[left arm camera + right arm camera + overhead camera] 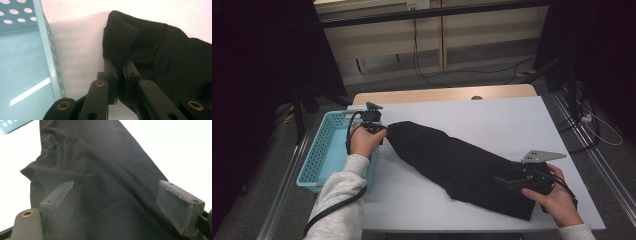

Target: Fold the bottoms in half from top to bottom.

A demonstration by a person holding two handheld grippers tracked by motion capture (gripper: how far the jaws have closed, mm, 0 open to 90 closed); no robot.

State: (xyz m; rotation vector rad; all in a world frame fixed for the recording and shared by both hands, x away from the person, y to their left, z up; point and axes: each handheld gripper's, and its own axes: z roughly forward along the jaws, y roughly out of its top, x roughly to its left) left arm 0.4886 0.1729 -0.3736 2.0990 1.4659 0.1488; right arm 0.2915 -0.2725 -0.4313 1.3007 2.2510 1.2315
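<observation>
Near the right edge of the white table (pixel 492 115), the right gripper (pixel 117 200) sits over the black cloth (pixel 462 167), jaws wide apart w/ nothing pinched. Cloth lies across the table middle, near right to far left. Farther left, the left gripper (pixel 120 71) is clamped on the cloth's edge, just beside the blue basket (pixel 319 150).

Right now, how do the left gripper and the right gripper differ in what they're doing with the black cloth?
The left gripper is shut, pinching a fold at the end of the black cloth beside the blue basket; the right gripper is open, its pads wide apart over the cloth's other end. The left gripper sits at the far left of the table, the right gripper near its front right corner. Both are hand-held and at the cloth.
</observation>
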